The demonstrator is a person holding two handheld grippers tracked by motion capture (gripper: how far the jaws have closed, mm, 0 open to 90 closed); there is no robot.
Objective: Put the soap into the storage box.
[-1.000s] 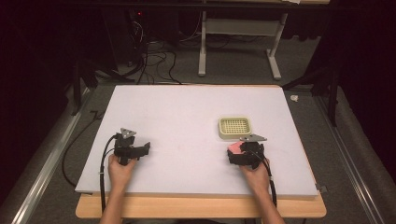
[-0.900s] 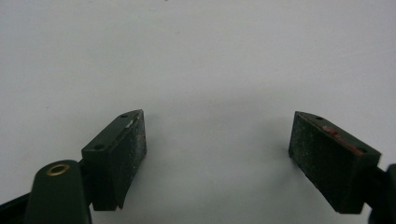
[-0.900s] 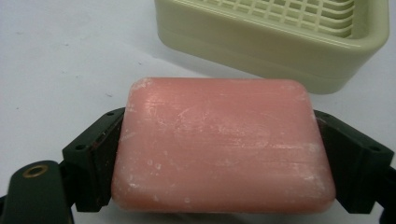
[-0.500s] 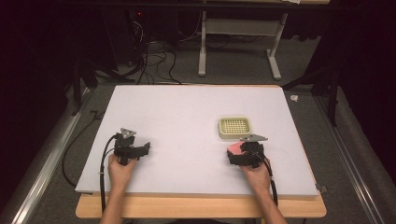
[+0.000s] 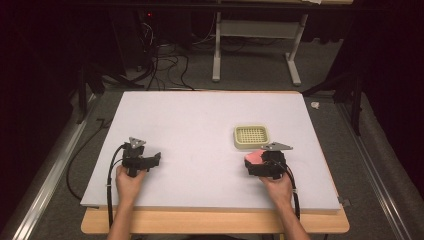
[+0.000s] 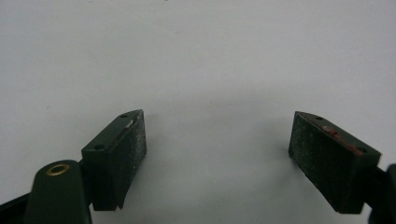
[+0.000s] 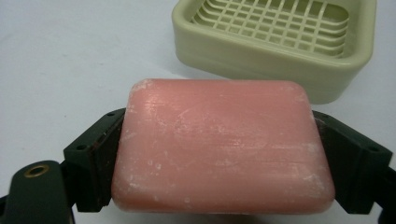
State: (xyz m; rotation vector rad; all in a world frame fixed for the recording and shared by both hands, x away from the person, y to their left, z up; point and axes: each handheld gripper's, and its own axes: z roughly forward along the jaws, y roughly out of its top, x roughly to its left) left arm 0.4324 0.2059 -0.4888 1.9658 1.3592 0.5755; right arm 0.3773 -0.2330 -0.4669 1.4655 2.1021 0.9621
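Not much has changed since a second ago: right claw [image 7: 224,154] still pinching the pink soap [image 7: 223,147] just short of the soap dish [image 7: 275,44], so dropping it in looks next. Left claw [image 6: 217,158] spread over bare worktop [image 6: 196,56].

matt waxy soap [image 7: 222,147], glossy plastic dish [image 7: 275,42]

The high view looks forward and down from above the person's side onto the whole white table [image 5: 200,120], taking in both hands from well off. The left gripper view rides low along its own jaws, very near the bare tabletop. The right gripper view sits equally close, facing the pink soap [image 7: 222,144] and the green soap dish [image 7: 275,51], both also seen small from above.
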